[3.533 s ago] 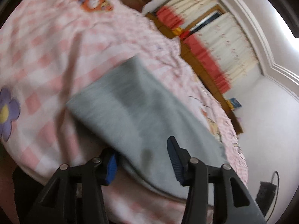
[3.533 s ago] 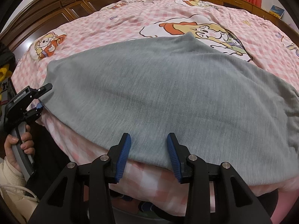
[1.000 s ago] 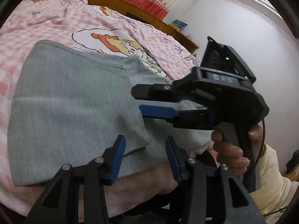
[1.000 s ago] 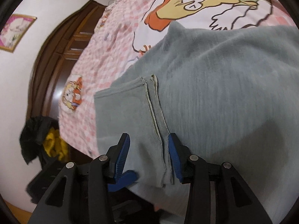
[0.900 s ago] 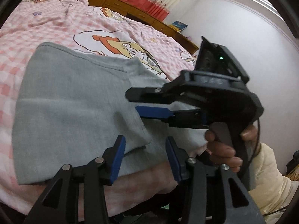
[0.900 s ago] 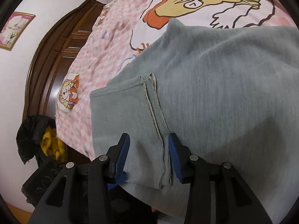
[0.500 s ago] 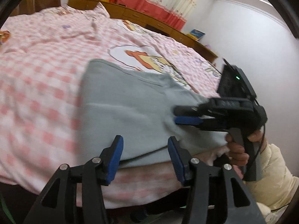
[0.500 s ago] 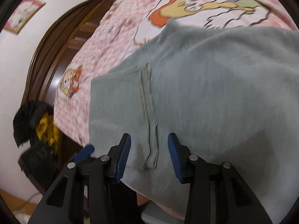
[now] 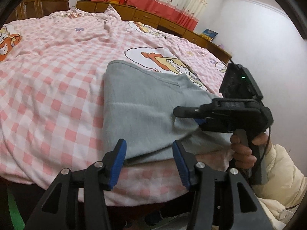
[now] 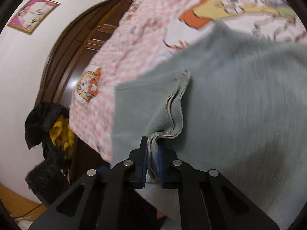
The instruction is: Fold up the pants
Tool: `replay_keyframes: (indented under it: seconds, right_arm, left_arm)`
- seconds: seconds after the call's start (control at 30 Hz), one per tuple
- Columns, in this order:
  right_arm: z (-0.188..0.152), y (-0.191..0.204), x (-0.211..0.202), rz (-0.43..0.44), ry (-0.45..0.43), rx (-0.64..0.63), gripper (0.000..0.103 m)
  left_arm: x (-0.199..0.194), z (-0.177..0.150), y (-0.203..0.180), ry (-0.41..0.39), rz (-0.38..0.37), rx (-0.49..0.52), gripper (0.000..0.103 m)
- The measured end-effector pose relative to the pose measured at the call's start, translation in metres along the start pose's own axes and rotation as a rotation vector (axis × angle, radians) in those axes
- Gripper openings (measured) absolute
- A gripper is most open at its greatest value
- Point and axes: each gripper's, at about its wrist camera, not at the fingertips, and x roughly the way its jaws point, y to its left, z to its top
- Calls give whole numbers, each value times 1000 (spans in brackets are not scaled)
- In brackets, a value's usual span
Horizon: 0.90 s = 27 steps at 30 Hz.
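Grey pants [image 9: 142, 107] lie folded on a pink checked bed [image 9: 48, 88], near its front edge. My left gripper [image 9: 148, 161] is open and empty, its blue pads just short of the pants' near edge. My right gripper [image 10: 152, 159] is shut on the stacked hem edges of the pants [image 10: 239, 105], which bunch up between its pads. In the left wrist view the right gripper [image 9: 189, 116] shows at the pants' right side, held by a hand.
Wooden cabinets [image 9: 145, 17] and red-and-white curtains stand behind the bed. A dark wooden headboard [image 10: 80, 44] and a pile of black and yellow clothes [image 10: 51, 126] lie to the left. A white wall is on the right.
My right gripper has closed on the pants' hem edges. My left gripper has drawn back to the left, away from the right gripper, and stays open.
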Motion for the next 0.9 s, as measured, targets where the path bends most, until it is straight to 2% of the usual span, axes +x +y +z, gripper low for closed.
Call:
replay_keyframes:
  seconds: [0.1,0.27,0.37,0.43,0.47,0.53,0.67,0.77,0.9]
  right_arm:
    - [13,30,-11,19,-35,-21,8]
    - [33,88,-23,25,-58,-108,8]
    - [42,114,-28,24,-55,-147,7]
    - [46,132,-38,7,-85,-186,7]
    - [47,137,-44,2,-101,-200,6]
    - [50,144,-59,0,-139,-216,6]
    - [52,143,-76,-37,-170,-228,5]
    - [52,135,-84,-39,-185,-212,5]
    - [56,125,-95,-42,-205,-195,5]
  left_arm:
    - [-10,-1,1,-6,-35,-19,52]
    - [-21,1,-13,-26,-169,-24,55]
    - [-13,4,-29,-20,-231,-10,57]
    - [0,8,-36,-23,-266,-7,57]
    - [6,10,-37,-19,-260,-10,57]
    - [19,12,-37,-1,-188,-17,57]
    - [19,8,-22,4,-103,-86,56]
    - [10,6,-20,-5,-114,-94,54]
    - [9,3,-35,9,-103,-42,55]
